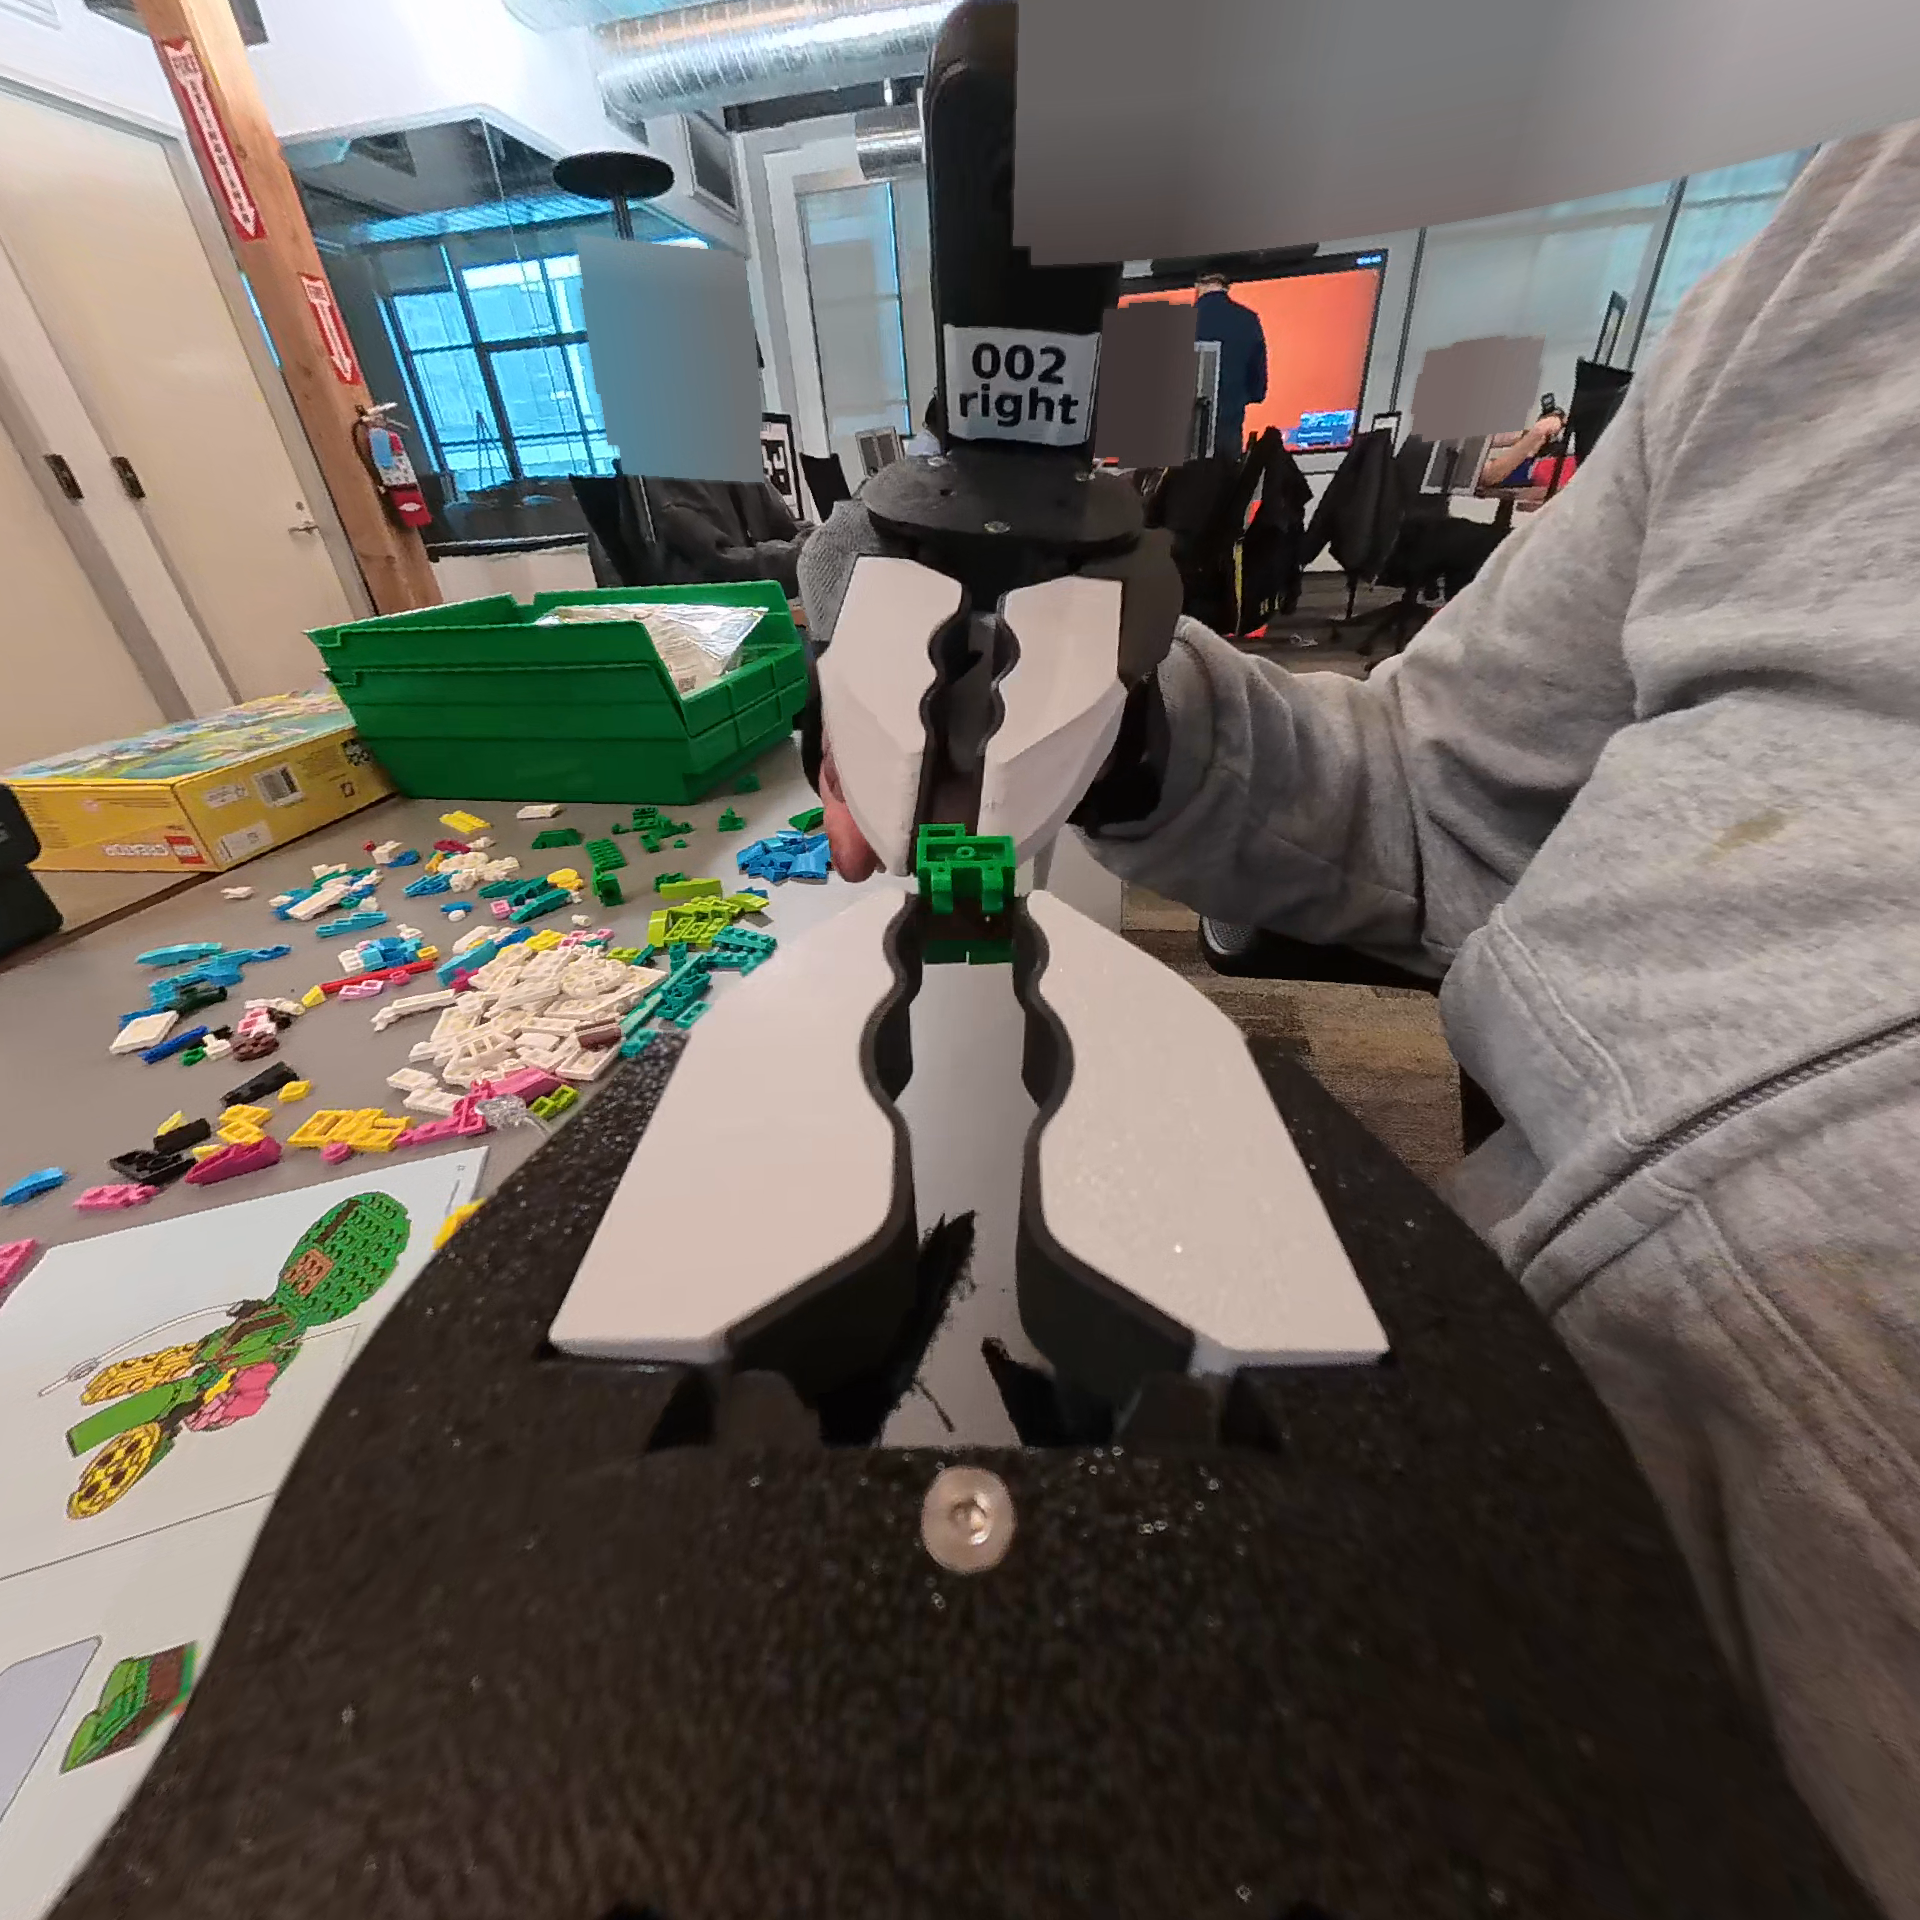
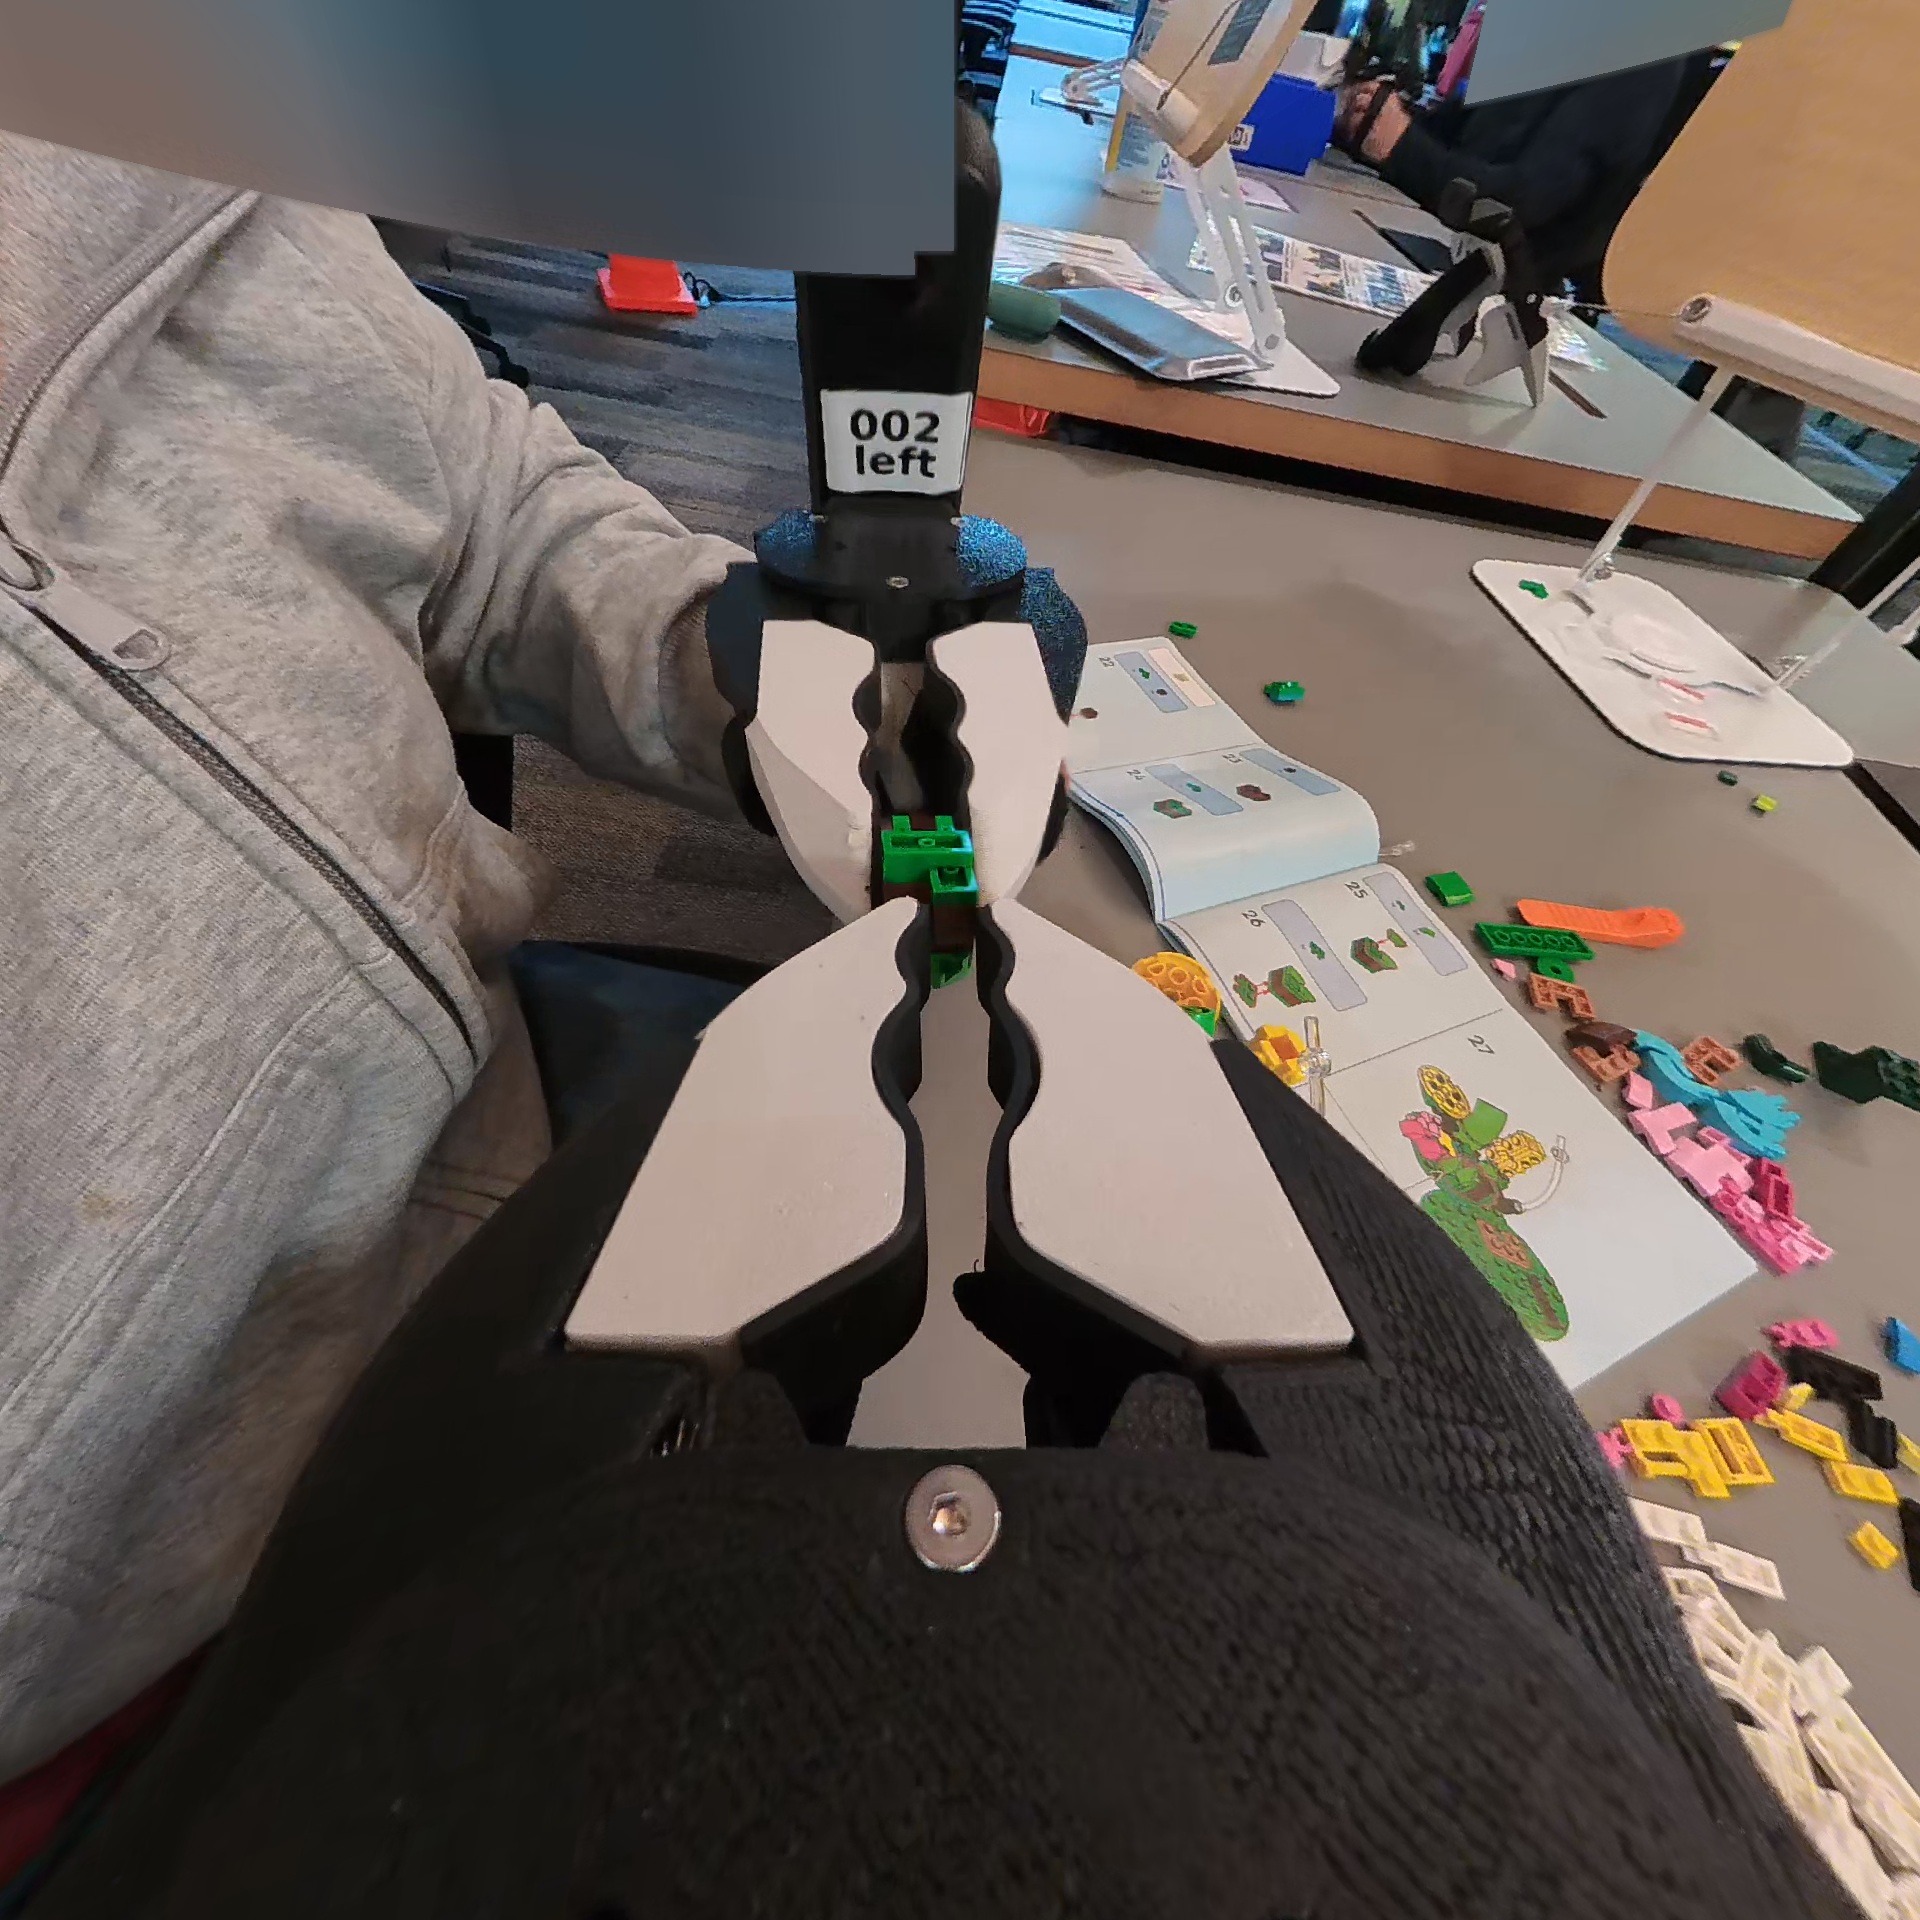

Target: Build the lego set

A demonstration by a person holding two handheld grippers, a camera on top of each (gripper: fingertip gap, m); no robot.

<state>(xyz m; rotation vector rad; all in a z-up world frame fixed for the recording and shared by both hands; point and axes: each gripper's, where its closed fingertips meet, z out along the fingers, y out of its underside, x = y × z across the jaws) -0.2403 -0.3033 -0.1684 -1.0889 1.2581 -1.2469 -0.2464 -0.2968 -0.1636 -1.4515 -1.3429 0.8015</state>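
A small green and brown brick assembly [image 1: 961, 868] hangs in the air between my two grippers, which meet tip to tip in front of a person in a grey hoodie [image 1: 1621, 831]. My left gripper [image 1: 966, 920] is shut on the assembly's brown and dark green part. My right gripper [image 1: 964, 860] comes from above in the left wrist view, at the bright green part. In the right wrist view my right gripper [image 2: 948, 920] is shut on a narrow brown and green end of the assembly [image 2: 925, 847], and my left gripper [image 2: 928, 883] grips its wider green part.
Loose bricks [image 1: 499, 987] of many colours lie scattered on the grey table [image 1: 104, 1039]. Stacked green bins [image 1: 561, 696] and a yellow box [image 1: 187, 790] stand behind them. An open instruction booklet [image 2: 1351, 987] lies by more bricks [image 2: 1714, 1143]. A white stand base [image 2: 1662, 675] sits farther right. My two grippers' fingertips are within a few centimetres of each other.
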